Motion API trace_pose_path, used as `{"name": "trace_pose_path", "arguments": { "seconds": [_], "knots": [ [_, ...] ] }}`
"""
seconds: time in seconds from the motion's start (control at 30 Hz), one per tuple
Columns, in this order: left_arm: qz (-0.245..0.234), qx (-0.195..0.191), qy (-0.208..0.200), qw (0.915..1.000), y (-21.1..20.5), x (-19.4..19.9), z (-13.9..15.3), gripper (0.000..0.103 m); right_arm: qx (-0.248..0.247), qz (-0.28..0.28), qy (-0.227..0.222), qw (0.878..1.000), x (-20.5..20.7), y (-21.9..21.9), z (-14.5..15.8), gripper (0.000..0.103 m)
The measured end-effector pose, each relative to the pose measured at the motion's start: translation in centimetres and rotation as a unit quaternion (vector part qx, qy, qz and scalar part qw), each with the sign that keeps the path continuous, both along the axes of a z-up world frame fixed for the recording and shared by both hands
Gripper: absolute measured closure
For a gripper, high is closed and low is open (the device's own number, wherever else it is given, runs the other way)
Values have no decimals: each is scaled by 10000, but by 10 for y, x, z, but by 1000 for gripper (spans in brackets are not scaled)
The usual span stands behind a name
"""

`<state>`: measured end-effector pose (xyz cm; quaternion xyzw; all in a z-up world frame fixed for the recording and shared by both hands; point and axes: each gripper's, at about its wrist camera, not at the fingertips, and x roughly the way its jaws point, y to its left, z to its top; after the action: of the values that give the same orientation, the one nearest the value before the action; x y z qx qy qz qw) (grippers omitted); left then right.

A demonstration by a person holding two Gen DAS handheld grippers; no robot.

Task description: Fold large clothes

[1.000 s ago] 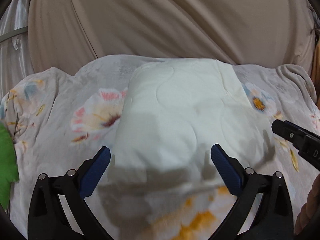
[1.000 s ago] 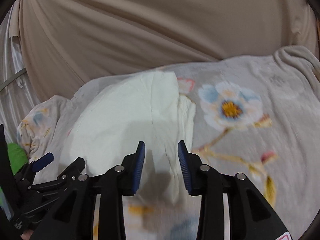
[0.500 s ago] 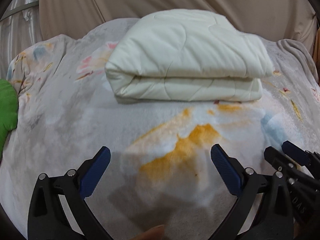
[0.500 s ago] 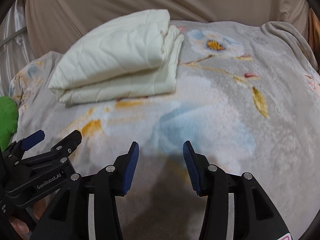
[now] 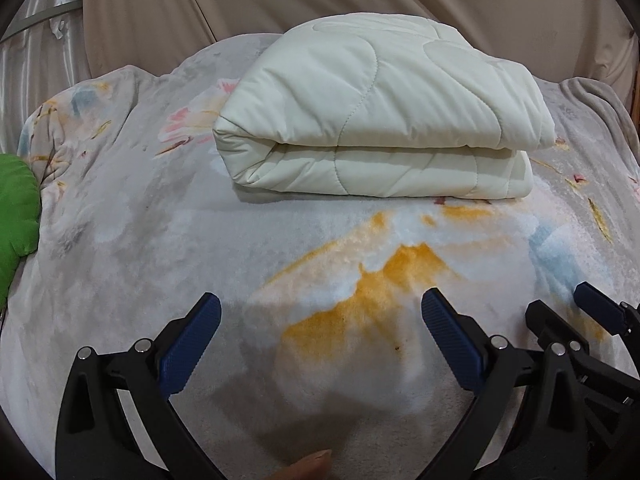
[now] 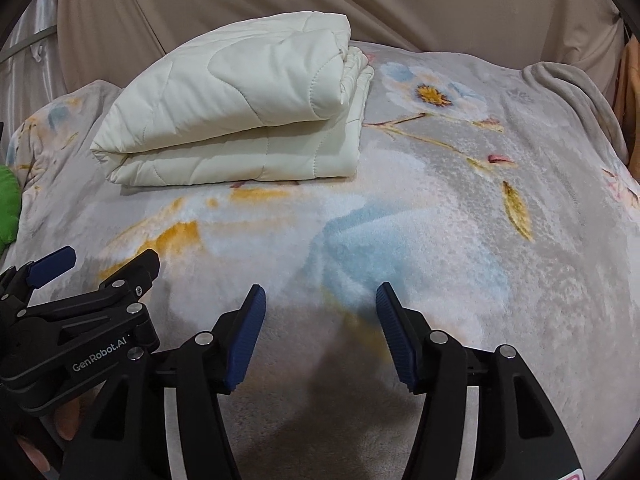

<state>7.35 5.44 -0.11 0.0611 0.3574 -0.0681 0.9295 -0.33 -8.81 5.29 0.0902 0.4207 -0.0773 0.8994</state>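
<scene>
The left tongs [image 5: 320, 330] are held spread and empty, the right tongs [image 6: 320, 328] are opening, nothing between them, above the floral blanket [image 5: 160, 260]. Beyond them the cream quilt [image 5: 380, 120] is seen folded; any final squaring is best done gently.

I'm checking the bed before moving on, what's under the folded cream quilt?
The folded cream quilt lies on a grey floral blanket that spreads out around it. Whatever sits directly beneath the quilt is covered and cannot be seen.

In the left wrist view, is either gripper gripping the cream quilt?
No: the folded cream quilt lies alone on the floral blanket, well ahead of the empty left gripper and right gripper.
</scene>
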Motion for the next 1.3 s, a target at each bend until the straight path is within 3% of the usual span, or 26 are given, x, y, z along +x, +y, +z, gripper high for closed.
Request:
{"name": "trace_pose_path", "arguments": {
  "seconds": [1.3],
  "knots": [
    [28,267,-165,9995,-2,-5,2,8,-254,-155,30,9996,-1,6,0,46]
  ]
}}
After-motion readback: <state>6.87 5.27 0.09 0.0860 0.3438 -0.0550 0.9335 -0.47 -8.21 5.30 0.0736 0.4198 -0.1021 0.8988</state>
